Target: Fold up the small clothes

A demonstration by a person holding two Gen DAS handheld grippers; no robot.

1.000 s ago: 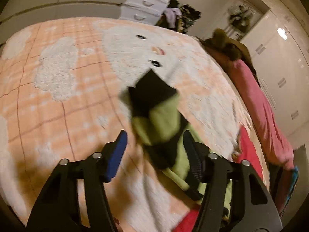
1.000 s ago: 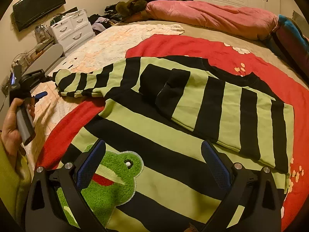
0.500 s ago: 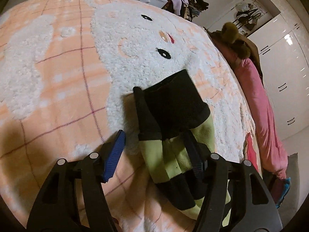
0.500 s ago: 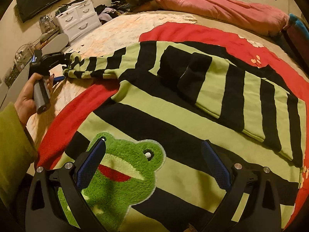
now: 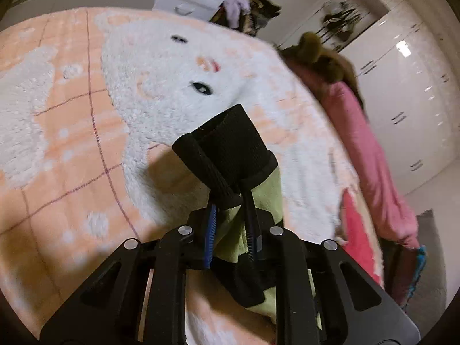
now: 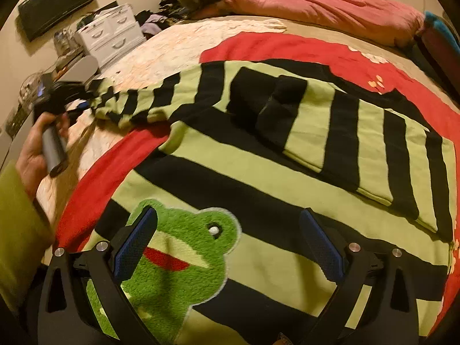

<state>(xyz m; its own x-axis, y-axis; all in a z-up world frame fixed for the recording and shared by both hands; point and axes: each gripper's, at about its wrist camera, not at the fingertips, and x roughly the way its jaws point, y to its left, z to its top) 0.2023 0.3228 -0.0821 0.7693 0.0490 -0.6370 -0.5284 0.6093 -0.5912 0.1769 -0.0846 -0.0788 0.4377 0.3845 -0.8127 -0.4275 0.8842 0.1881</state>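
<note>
A green and black striped sweater [image 6: 258, 178] with a fuzzy frog patch [image 6: 178, 253] lies spread on the bed. One sleeve [image 6: 330, 132] lies folded across its body. The other sleeve [image 6: 149, 100] stretches out to the left. My left gripper [image 5: 230, 201] is shut on that sleeve just behind its black cuff [image 5: 230, 152], which sticks up past the fingertips. It also shows in the right wrist view [image 6: 77, 100]. My right gripper [image 6: 227, 238] is open and empty over the frog patch.
The sweater lies on a red blanket [image 6: 287, 49] beside a peach and white fleece blanket [image 5: 86, 115]. A pink duvet [image 6: 316, 3] lies along the far side. A white drawer unit [image 6: 112, 34] and a clothes pile stand beyond the bed.
My left gripper has closed on the sleeve end and lifted the cuff off the fleece blanket. My right gripper has edged down toward the frog patch, still open.
</note>
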